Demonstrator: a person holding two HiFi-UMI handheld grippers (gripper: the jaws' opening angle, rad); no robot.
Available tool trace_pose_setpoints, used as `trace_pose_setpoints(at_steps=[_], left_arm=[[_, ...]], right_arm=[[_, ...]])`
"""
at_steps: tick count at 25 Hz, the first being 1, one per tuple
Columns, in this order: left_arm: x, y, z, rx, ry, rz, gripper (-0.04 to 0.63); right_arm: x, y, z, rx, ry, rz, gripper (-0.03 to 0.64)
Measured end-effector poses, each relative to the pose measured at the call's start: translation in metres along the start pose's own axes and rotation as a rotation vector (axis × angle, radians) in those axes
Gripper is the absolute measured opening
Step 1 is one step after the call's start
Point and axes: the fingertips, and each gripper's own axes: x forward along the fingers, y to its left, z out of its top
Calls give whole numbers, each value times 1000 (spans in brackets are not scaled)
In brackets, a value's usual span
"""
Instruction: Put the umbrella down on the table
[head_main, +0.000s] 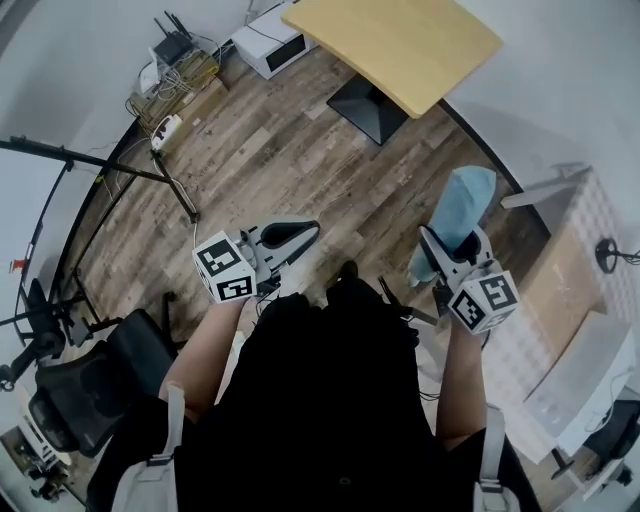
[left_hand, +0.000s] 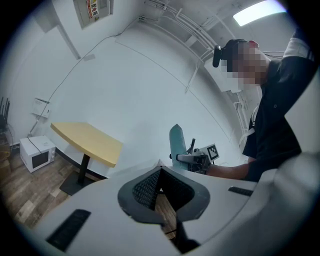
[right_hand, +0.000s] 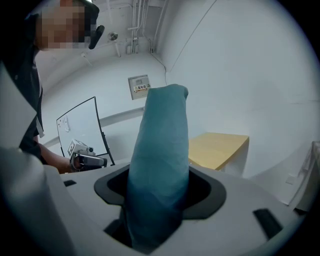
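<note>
A folded teal umbrella (head_main: 465, 205) stands upright in my right gripper (head_main: 447, 252), which is shut on its lower part. In the right gripper view the umbrella (right_hand: 162, 150) rises between the jaws of that gripper (right_hand: 159, 185) and hides their tips. My left gripper (head_main: 287, 237) is held out at the same height, shut and empty. In its own view its pads meet at the tips of the left gripper (left_hand: 160, 172), with the umbrella (left_hand: 176, 145) beyond. The yellow-topped table (head_main: 400, 40) stands ahead, across the wooden floor.
A white microwave (head_main: 272, 45) sits on the floor left of the table's black base (head_main: 368, 105). A cardboard box with cables (head_main: 185, 85), a black stand (head_main: 120, 170) and an office chair (head_main: 90, 385) are at the left. White furniture (head_main: 590, 300) lines the right.
</note>
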Motion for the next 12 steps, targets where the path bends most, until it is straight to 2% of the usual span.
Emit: trace_pose_setpoints(at_steps=[6, 12], left_arm=[[32, 26, 18, 11, -2, 74, 12], [53, 42, 35, 20, 0, 104, 12]], right_arm=[[20, -45, 15, 1, -15, 57, 287], [37, -80, 25, 9, -20, 74, 287]])
